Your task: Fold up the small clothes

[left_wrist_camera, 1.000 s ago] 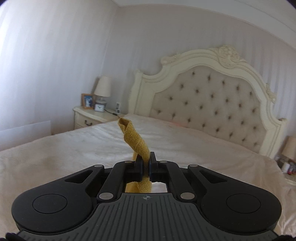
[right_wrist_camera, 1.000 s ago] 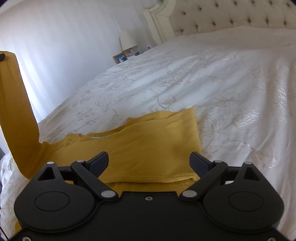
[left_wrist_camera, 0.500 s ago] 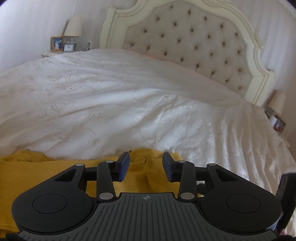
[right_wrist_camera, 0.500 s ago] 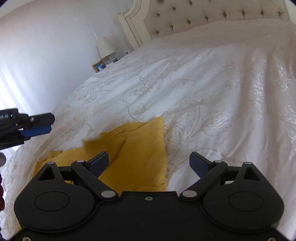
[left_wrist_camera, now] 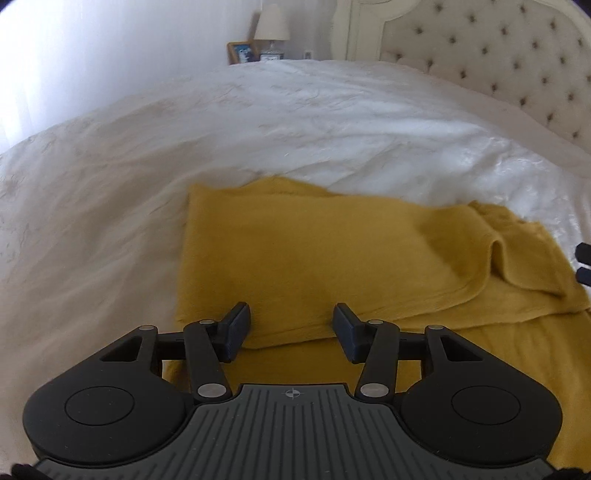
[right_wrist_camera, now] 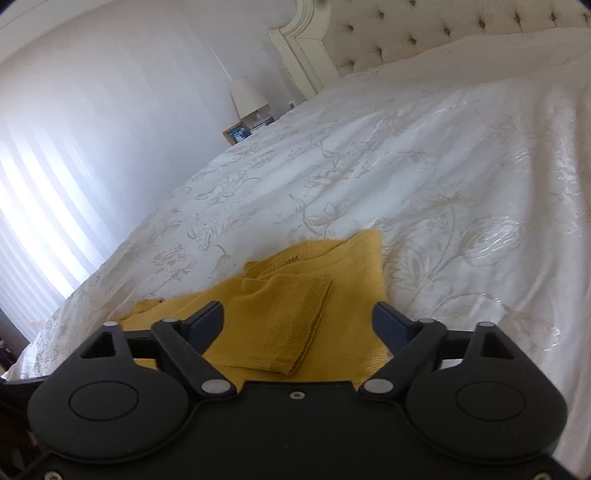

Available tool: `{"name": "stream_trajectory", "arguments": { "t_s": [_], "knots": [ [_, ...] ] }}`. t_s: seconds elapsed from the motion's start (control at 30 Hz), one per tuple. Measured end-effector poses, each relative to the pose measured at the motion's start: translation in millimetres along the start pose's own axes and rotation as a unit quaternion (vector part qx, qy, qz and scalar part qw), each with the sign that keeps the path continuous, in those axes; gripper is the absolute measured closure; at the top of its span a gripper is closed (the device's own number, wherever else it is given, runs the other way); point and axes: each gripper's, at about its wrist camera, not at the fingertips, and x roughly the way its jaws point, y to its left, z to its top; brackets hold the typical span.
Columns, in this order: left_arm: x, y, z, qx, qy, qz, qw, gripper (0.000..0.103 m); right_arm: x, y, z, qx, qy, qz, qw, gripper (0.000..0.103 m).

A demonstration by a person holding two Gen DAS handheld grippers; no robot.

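A mustard-yellow knit garment (left_wrist_camera: 332, 258) lies on the white bedspread (left_wrist_camera: 147, 166), with one part folded over the rest. My left gripper (left_wrist_camera: 291, 325) is open and empty, just above the garment's near folded edge. In the right wrist view the garment (right_wrist_camera: 314, 306) shows with a folded flap on top. My right gripper (right_wrist_camera: 297, 325) is open and empty, low over the garment's right part. The right gripper's fingertips (left_wrist_camera: 583, 264) show at the right edge of the left wrist view.
A tufted cream headboard (left_wrist_camera: 498, 55) stands at the far end of the bed. A bedside table with a lamp (left_wrist_camera: 272, 24) and a photo frame (left_wrist_camera: 242, 51) is at the far left. Bright curtains (right_wrist_camera: 55, 203) hang on the left.
My left gripper let go of the garment part it held up and opened wider. It now looks down at the garment's left side. The folded flap now lies flat.
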Motion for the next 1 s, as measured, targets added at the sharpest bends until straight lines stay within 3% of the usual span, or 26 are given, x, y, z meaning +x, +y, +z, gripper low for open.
{"name": "stream_trajectory", "arguments": {
  "t_s": [0.03,0.3,0.37,0.4,0.43,0.53,0.67,0.83,1.0],
  "knots": [
    [0.6,6.0,-4.0,-0.002,-0.001,-0.006,1.0000,0.055,4.7,-0.7,-0.4,0.009,0.009,0.006,1.000,0.031],
    [6.1,16.4,-8.4,-0.021,0.003,-0.034,0.9992,0.053,35.0,-7.2,-10.0,0.048,0.048,0.035,0.997,0.045],
    [7.0,16.7,-10.4,-0.015,0.004,-0.037,0.9992,0.052,40.7,-7.9,-8.7,0.044,0.055,0.037,0.997,0.057],
    [7.0,17.0,-10.2,-0.012,0.004,-0.039,0.9992,0.052,43.1,-7.7,-7.6,0.040,0.058,0.035,0.997,0.079],
    [6.9,17.7,-10.7,-0.010,0.006,-0.041,0.9991,0.052,43.6,-7.4,-5.7,0.037,0.059,0.034,0.997,0.086],
    [8.5,20.1,-8.7,-0.004,0.013,-0.050,0.9987,0.052,25.7,1.2,8.5,0.005,0.034,0.030,0.999,0.086],
    [9.5,23.1,-5.5,0.008,0.020,-0.061,0.9979,0.052,2.6,10.8,26.2,-0.069,0.003,-0.022,0.997,0.086],
    [9.4,29.1,-0.1,0.022,0.034,-0.078,0.9961,0.052,13.6,-9.7,22.5,-0.037,0.041,-0.049,0.997,0.086],
    [9.9,32.4,6.3,0.056,0.046,-0.076,0.9945,0.052,13.2,-8.9,22.3,-0.052,0.024,-0.085,0.995,0.084]
  ]
}}
